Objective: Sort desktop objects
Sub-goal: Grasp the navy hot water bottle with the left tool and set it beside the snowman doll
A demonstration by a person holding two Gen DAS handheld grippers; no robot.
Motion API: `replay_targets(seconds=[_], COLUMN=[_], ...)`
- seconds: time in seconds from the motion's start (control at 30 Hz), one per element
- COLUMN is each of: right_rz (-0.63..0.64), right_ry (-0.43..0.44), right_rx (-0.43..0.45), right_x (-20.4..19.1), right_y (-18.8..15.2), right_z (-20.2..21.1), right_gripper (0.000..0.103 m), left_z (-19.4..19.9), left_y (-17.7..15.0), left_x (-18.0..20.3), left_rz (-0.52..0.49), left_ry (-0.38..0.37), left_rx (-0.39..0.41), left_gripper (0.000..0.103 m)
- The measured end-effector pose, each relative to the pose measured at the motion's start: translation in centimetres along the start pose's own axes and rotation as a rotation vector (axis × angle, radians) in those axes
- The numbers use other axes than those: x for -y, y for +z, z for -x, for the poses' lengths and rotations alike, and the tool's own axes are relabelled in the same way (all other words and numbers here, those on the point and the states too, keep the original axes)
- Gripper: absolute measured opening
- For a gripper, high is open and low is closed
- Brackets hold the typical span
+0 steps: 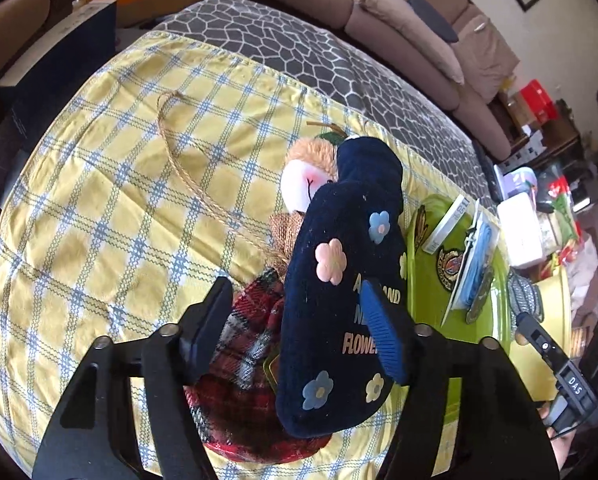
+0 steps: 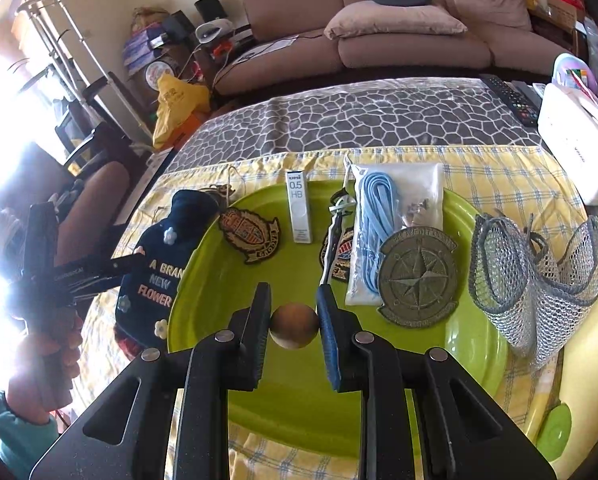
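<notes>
A navy plush pouch (image 1: 339, 220) with flowers and "A BRAND NEW FLOWER" lies over a doll with a pale face (image 1: 303, 184) and a red plaid body (image 1: 251, 344). My left gripper (image 1: 295, 320) is closed around both: the blue pad presses on the pouch and the other pad rests against the plaid. The right wrist view shows the pouch (image 2: 159, 248) left of the green tray (image 2: 203, 280). My right gripper (image 2: 293, 320) is shut on a brown wooden ball (image 2: 295, 330) just above the tray.
The tray holds a crest badge (image 2: 249, 234), a lead case (image 2: 299, 208), a bagged blue cable (image 2: 379, 232) and a compass patch (image 2: 417, 280). A mesh bag (image 2: 539, 280) lies to its right, with a white box (image 2: 575, 140) and remotes (image 2: 511, 98) behind. A yellow checked cloth (image 1: 119, 200) covers the table.
</notes>
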State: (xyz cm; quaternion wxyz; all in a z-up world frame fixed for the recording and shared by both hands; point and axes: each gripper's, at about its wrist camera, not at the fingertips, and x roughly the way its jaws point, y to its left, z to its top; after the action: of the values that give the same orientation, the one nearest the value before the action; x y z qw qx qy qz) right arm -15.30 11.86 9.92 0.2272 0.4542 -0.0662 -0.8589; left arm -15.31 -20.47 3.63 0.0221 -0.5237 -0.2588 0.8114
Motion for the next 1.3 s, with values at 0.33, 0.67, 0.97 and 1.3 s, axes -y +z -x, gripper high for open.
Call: replay_targets(seconds=[0.33,0.67,0.97,1.3], right_rz=[0.002,0.003,0.001,0.012], right_ry=[-0.002,0.001,-0.003,-0.008], right_rx=[-0.005,-0.003,-0.007,-0.013], right_x=[-0.3,-0.7,-0.4,-0.9], right_y=[-0.1,0.1,0.1,0.1], right_z=[-0.1,-0.1,-0.1,-0.4], right_gripper=[0.023,0.023,0.023,0.024], left_z=[-0.9,4.2,5.7,6.9], left_y=[-0.9,0.9,2.2,1.0], left_x=[2.1,-0.9,-8.7,-2.6], left_rz=[-0.054,0.035,0.201,-0.033], left_ry=[-0.023,-0.101,0.071,0.066], left_rx=[0.012,0.142,0.172,0.212], left_gripper=[0.033,0.014,0.026,0.071])
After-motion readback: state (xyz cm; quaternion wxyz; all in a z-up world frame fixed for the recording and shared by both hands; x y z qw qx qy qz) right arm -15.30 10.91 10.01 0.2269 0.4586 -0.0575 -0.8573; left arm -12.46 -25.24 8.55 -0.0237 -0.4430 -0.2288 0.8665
